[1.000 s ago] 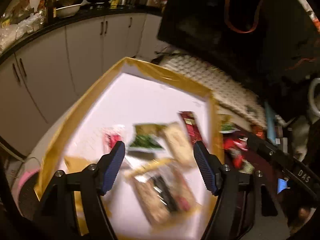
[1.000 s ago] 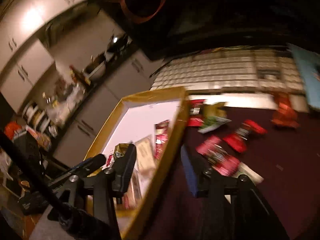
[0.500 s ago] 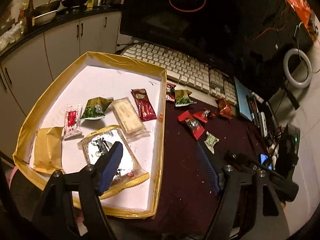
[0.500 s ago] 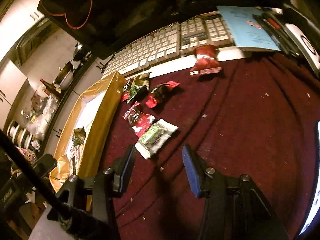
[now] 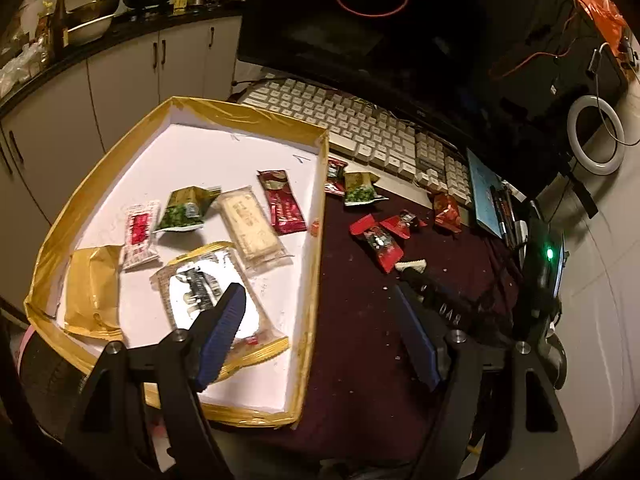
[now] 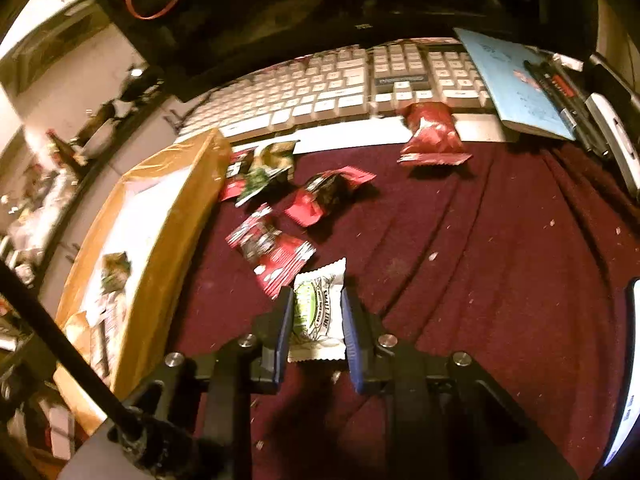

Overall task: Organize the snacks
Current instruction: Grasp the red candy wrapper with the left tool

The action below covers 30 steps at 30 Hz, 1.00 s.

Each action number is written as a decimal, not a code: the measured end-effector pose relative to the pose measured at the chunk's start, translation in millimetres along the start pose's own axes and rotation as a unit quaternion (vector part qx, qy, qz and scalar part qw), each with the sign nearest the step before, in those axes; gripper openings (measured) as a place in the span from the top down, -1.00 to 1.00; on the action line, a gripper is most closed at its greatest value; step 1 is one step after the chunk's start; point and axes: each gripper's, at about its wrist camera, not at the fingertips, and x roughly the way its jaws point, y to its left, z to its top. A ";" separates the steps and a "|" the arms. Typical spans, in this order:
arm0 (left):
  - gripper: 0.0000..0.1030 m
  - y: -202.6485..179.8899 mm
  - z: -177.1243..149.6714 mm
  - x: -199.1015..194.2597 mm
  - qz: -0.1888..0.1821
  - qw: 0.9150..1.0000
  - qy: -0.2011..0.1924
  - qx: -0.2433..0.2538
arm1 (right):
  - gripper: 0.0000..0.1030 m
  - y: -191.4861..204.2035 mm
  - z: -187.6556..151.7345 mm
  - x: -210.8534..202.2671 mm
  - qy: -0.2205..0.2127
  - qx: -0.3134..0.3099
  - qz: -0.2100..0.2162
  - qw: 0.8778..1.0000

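A gold-edged box [image 5: 318, 264] with a white floor holds several snack packets; it also shows at the left of the right wrist view [image 6: 172, 216]. My left gripper [image 5: 316, 320] is open and empty above the box's right wall. Loose snacks lie on the dark red cloth: a red packet [image 6: 280, 256], a red-black packet [image 6: 328, 194], a green packet [image 6: 264, 168] and a red bag [image 6: 434, 134]. My right gripper [image 6: 316, 298] is shut on a white-and-green snack packet [image 6: 318, 312] lying on the cloth. That packet's tip shows in the left wrist view [image 5: 412, 266].
A white keyboard [image 5: 360, 128] and a dark monitor [image 5: 380, 28] stand behind the snacks. A blue notebook [image 6: 516, 80] with pens lies at the right. Kitchen cabinets [image 5: 120, 72] are at the far left. A ring light [image 5: 596, 136] is at the right.
My right gripper moved forward and closed on the white-and-green packet. My left gripper shifted slightly and stays open over the box's edge.
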 end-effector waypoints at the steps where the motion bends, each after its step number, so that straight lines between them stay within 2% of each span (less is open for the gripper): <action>1: -0.46 -2.9 1.3 1.9 -0.001 1.000 0.007 0.002 | 0.58 -3.7 -2.5 -5.5 -0.005 0.003 0.023 1.000; 5: -0.46 -19.0 6.5 10.5 -0.017 0.999 0.032 0.012 | 0.59 -24.4 -9.7 -27.8 -0.036 0.024 0.042 0.998; 10: -0.46 -49.6 11.3 39.9 -0.024 0.997 0.059 0.032 | 0.59 -52.9 -7.7 -39.5 -0.077 0.050 0.006 0.996; 14: -0.38 -62.8 22.7 77.0 -0.023 0.994 0.101 0.028 | 0.58 -60.4 -5.9 -38.1 -0.088 0.059 0.011 0.994; 16: -0.33 -66.9 30.9 95.6 -0.014 0.993 0.114 0.015 | 0.58 -57.7 -10.1 -38.9 -0.091 0.052 0.010 0.994; 18: -0.33 -72.6 37.9 108.6 0.011 0.994 0.110 0.022 | 0.58 -54.4 -9.7 -38.7 -0.091 0.040 0.003 0.995; 20: -0.24 -76.4 43.9 121.1 0.030 0.993 0.114 0.026 | 0.58 -54.6 -10.2 -40.8 -0.095 0.037 0.006 0.995; 22: -0.06 -75.7 46.1 138.1 0.048 0.990 0.130 0.021 | 0.58 -57.1 -11.2 -41.7 -0.095 0.041 0.011 0.995; 24: 0.00 -73.3 45.0 148.6 0.061 0.989 0.137 0.014 | 0.58 -57.8 -11.4 -42.3 -0.097 0.042 0.013 0.994; 26: 0.09 -73.3 42.1 150.6 0.069 0.989 0.129 0.017 | 0.58 -56.2 -11.4 -40.8 -0.096 0.038 0.013 0.995; 28: 0.37 -76.3 35.2 149.3 0.075 0.989 0.121 0.033 | 0.58 -54.2 -11.1 -40.3 -0.097 0.036 0.010 0.995; 30: 0.41 -77.1 29.1 146.7 0.076 0.990 0.111 0.042 | 0.58 -53.3 -11.1 -39.3 -0.094 0.034 0.010 0.995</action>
